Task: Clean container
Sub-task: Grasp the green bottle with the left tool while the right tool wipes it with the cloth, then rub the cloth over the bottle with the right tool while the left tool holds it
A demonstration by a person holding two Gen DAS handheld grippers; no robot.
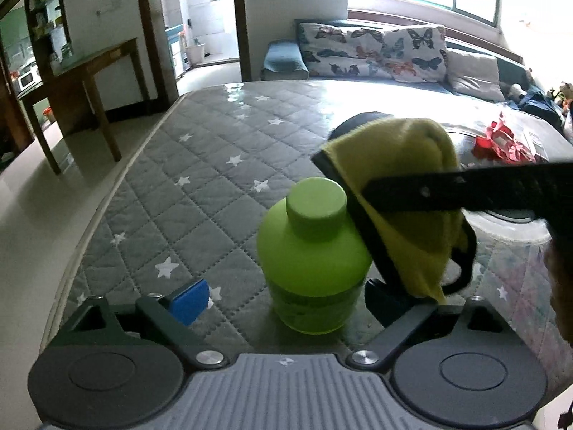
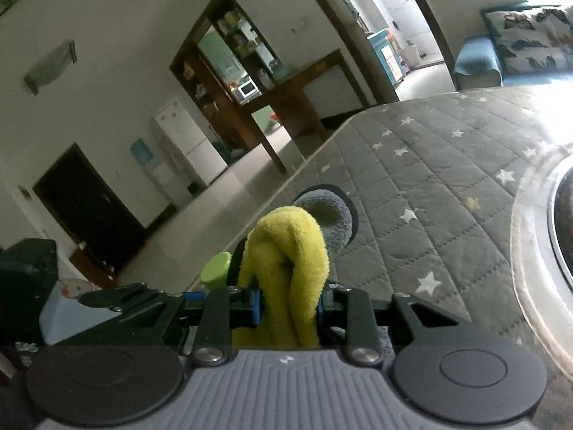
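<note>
- Two claws in view: left claw [image 1: 286, 301] spread, its blue pad [image 1: 189, 301] clear of the green container [image 1: 311, 261], which stands upright between the fingers on the star-quilted worktop [image 1: 200, 165]
- Right claw [image 2: 288, 304] pinched tight on a yellow cloth [image 2: 286, 261]
- Cloth hangs just beside the container's capped top, at its right in the left wrist view; contact not determinable

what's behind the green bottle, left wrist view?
Behind the green bottle lies the quilted star-print cover. The yellow cloth, clamped in the right gripper, hangs close to its right and hides most of a dark round object further back.
</note>
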